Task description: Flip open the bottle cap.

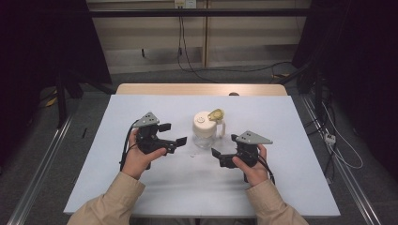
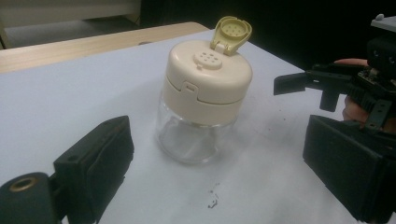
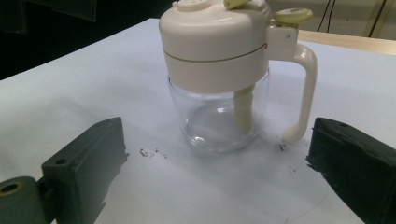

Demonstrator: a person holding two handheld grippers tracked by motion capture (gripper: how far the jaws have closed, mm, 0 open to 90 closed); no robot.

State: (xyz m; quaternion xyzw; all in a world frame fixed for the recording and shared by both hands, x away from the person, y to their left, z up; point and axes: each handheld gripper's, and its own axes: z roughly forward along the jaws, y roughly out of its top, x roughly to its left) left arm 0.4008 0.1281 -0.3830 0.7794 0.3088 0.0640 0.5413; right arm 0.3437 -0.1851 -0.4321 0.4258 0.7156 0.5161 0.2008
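Desk (image 1: 141,187): we are seeing it carrying a white sheet, with dark specks (image 2: 212,200) lying by the jar.
Jar (image 1: 205,130): it is standing upright mid-desk between both tongs, untouched, flip cap (image 2: 231,33) raised, handle (image 3: 303,93) facing our right.
Left tongs (image 1: 174,134): we are holding them spread, empty.
Right tongs (image 1: 224,149): we are holding them spread, empty.
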